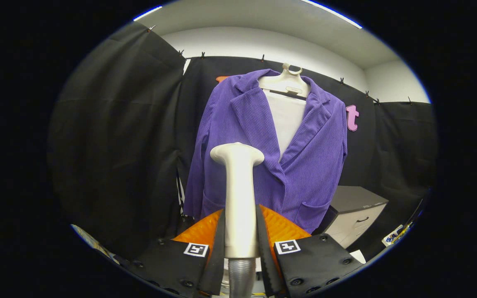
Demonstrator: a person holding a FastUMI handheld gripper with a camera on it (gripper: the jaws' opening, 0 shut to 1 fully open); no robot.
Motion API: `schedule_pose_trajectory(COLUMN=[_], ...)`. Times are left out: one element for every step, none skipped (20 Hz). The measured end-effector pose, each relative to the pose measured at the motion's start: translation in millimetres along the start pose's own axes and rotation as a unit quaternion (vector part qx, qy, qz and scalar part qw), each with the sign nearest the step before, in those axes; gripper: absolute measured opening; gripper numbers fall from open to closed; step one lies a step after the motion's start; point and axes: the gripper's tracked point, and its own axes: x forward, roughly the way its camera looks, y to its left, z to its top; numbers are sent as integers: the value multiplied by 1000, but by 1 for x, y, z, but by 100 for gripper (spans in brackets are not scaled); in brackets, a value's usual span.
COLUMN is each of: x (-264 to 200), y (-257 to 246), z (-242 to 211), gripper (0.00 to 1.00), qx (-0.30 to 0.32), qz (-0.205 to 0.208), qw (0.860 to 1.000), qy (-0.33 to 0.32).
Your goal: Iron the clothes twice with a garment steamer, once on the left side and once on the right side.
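A purple ribbed jacket hangs on a white hanger in front of the black booth wall, over a white panel that shows between its lapels. My gripper is shut on the white handle of the garment steamer, which stands upright between the fingers. The steamer's head rises beyond the fingertips, in front of the jacket's left half around chest height; whether it touches the cloth I cannot tell. A grey ribbed hose leaves the handle's lower end.
A grey cabinet with drawers stands to the right of the jacket, behind its hem. Black cloth walls close in on the left and the back. Some small coloured items lie low at the right.
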Motion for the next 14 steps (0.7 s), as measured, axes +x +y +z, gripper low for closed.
schedule_pose_trajectory(x=[0,1,0,-2,-1,-2,-2,-3,-3,-4,-4,-4,-5,-5], y=[0,-1,-1,-2,-2,-3,-4,-6,-7,-8,-10,-10,-12,-12], z=[-4,-7,-13,-19,-25,-30,-35,-40,-46,-52,-58,-63,-70,-77], gripper=[45,45,45,45,45,45,45,45,45,45,45,45,45,45], qx=[0,0,-1,-1,0,2,3,3,4,3,3,3,4,5], qz=[2,2,3,4,4,5,5,5,4,3,2,2,2,1], qw=[1000,1000,1000,1000,1000,1000,999,999,999,999,998,998,997,997], qy=[3,7,12,18,24,29,35,41,46,51,57,64,71,77])
